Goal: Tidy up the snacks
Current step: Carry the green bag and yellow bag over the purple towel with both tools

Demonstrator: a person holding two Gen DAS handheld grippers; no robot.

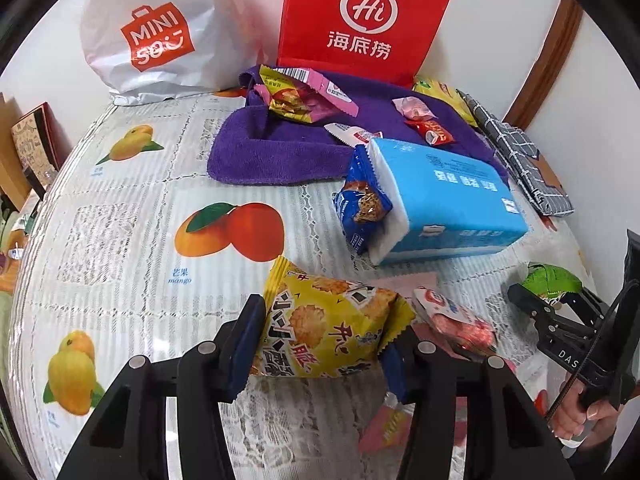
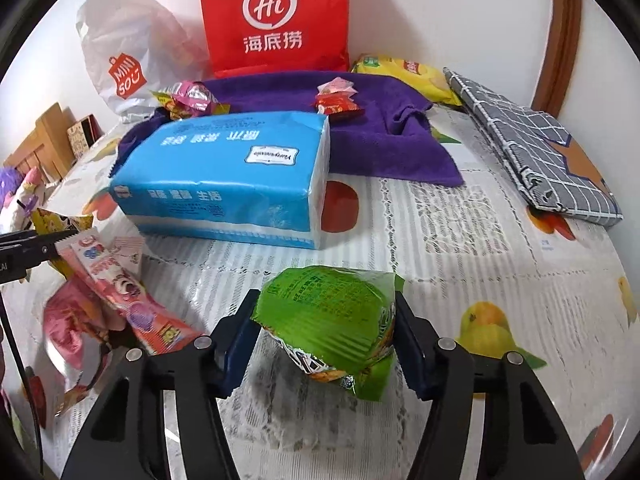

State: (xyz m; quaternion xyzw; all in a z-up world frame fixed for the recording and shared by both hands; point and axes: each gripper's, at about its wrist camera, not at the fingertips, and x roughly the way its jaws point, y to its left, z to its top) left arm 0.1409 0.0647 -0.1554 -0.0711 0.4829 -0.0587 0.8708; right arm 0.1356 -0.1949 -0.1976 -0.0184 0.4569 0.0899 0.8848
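Note:
My left gripper (image 1: 320, 344) is shut on a yellow rice-cracker packet (image 1: 332, 324), with a pad pressing on each side. In the right wrist view my right gripper (image 2: 326, 340) is shut on a green snack packet (image 2: 328, 312), low over the fruit-print tablecloth (image 2: 460, 240). The left wrist view shows that right gripper (image 1: 536, 300) at the far right with the green packet (image 1: 554, 280) at its tip. Loose pink and red packets (image 2: 116, 284) lie between the two grippers. More small snacks (image 1: 296, 100) lie on a purple towel (image 1: 260, 152) at the back.
A blue tissue pack (image 2: 232, 184) lies mid-table with a blue snack packet (image 1: 360, 208) against its end. A red paper bag (image 2: 276, 16) and a white plastic bag (image 1: 156, 32) stand against the wall. A grey checked pouch (image 2: 532, 152) and a yellow bag (image 2: 404, 70) lie at back right.

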